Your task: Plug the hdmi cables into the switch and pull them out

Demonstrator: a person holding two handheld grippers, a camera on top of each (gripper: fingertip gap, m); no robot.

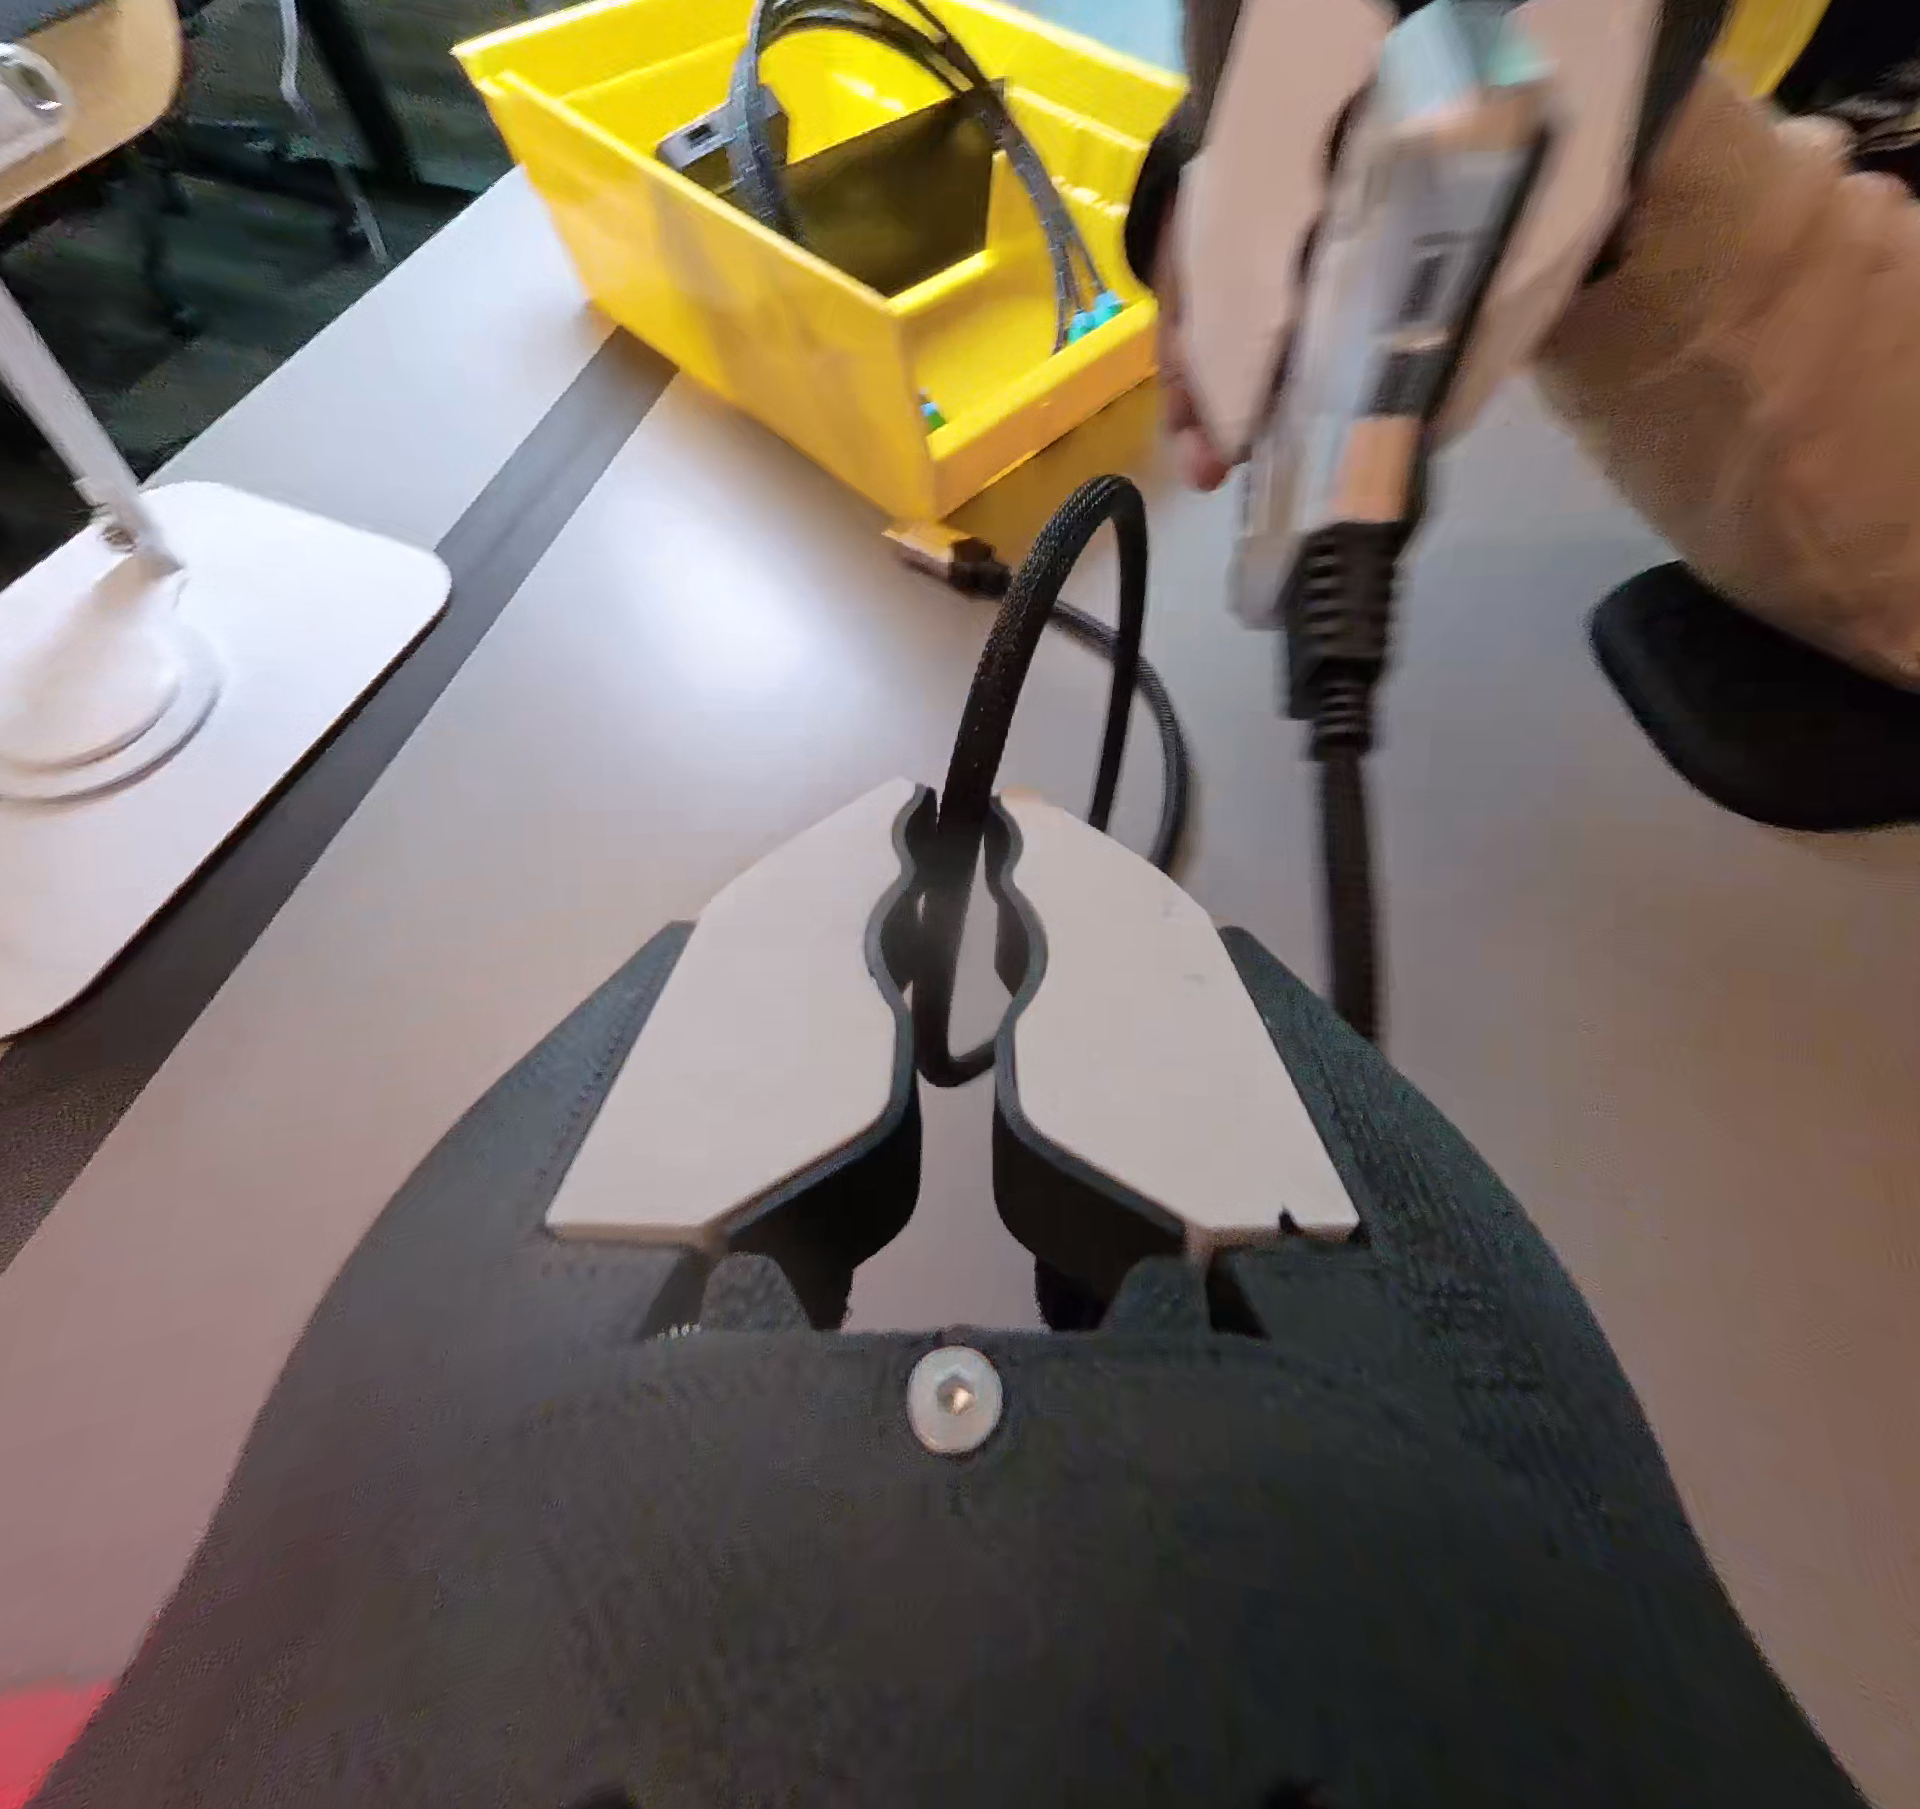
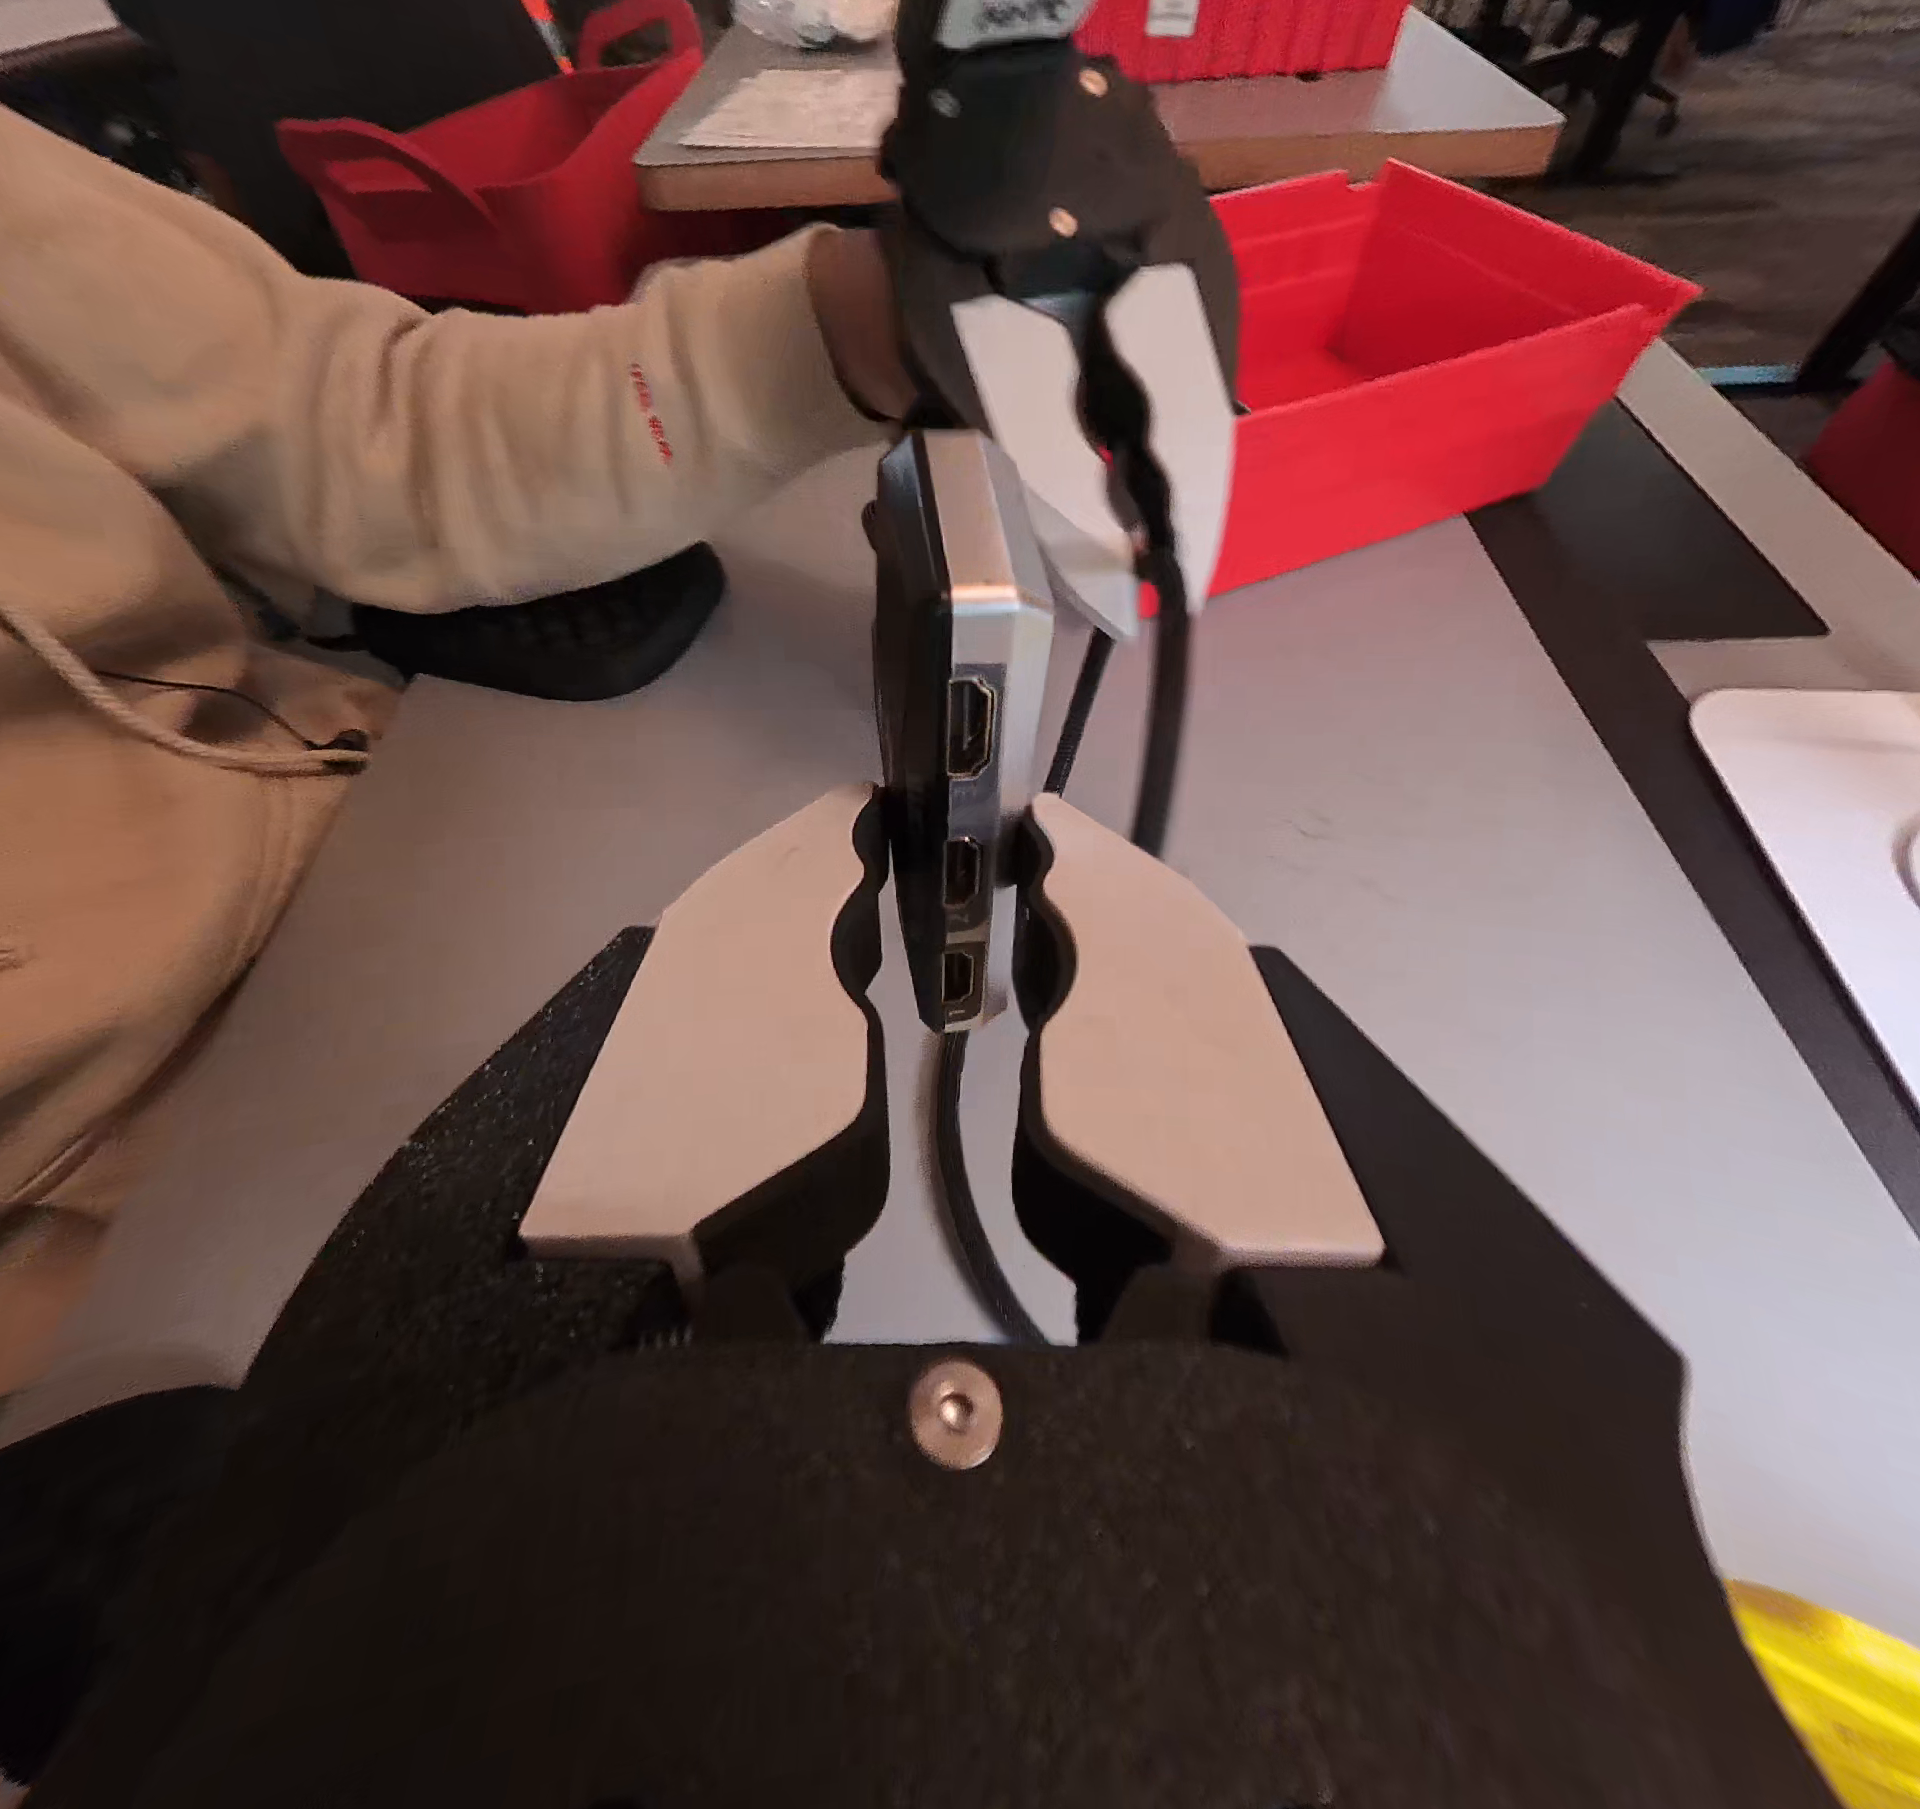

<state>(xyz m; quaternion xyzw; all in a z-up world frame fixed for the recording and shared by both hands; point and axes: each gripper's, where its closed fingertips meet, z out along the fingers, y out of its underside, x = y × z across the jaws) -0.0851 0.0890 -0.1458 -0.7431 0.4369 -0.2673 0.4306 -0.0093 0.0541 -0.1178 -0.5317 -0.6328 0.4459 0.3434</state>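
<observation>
- The right gripper has its jaws clamped on the slim silver-and-black HDMI switch, held on edge above the grey table; three empty ports face the camera in a line
- The left gripper has its jaws closed on a black braided HDMI cable that loops up from the table; its plug end is hidden
- One thicker black cable already hangs from the switch's far end
- I judge the step is lining plug to port: keep the switch steady, square the plug, then push straight
- Farther off sits a yellow plastic bin holding more cables
</observation>
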